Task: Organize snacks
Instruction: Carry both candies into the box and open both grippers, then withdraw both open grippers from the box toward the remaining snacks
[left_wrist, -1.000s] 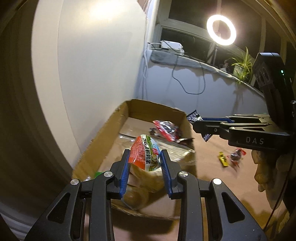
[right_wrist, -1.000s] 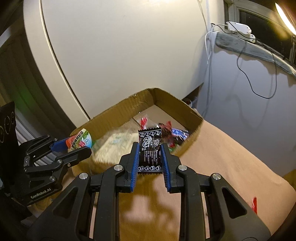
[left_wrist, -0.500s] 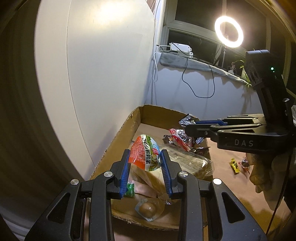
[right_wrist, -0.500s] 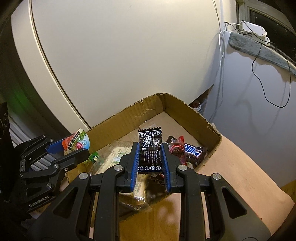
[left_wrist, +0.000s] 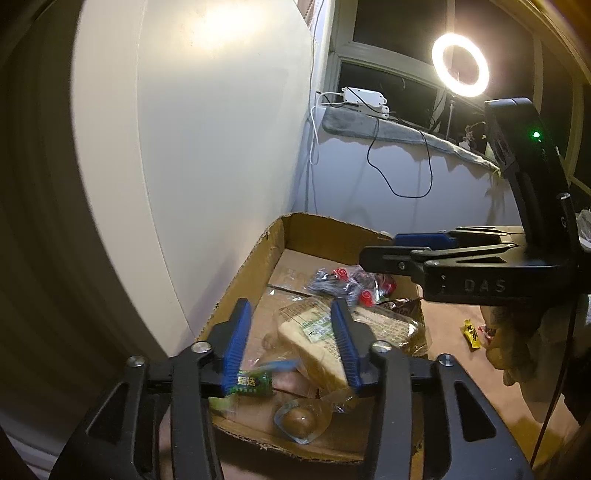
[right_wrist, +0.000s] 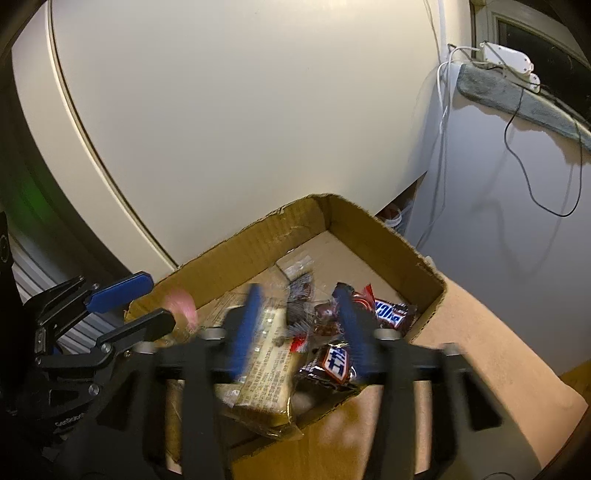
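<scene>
Brown corrugated cardboard box (right_wrist: 384, 236), open-topped, on tan worktop (right_wrist: 491, 354), against cream wall. Contents: clear-wrapped sliced bread (left_wrist: 314, 343) with green label; brown Snickers bars (right_wrist: 391, 314) by right wall; green sachet (left_wrist: 251, 384) with Chinese characters; brown egg in clear pack (left_wrist: 301, 419) at near edge. Left gripper (left_wrist: 291, 339), marked "GenRobot.AI": jaws opening, nothing clamped. Right gripper (right_wrist: 301, 332), marked "DAS": jaws opening, blurred, empty. Yellow candy (left_wrist: 472, 334) on worktop outside.

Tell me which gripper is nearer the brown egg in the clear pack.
Left. The left gripper hangs right over the box's near end, with the egg pack just below its fingers. The right gripper is over the box's far side.
</scene>
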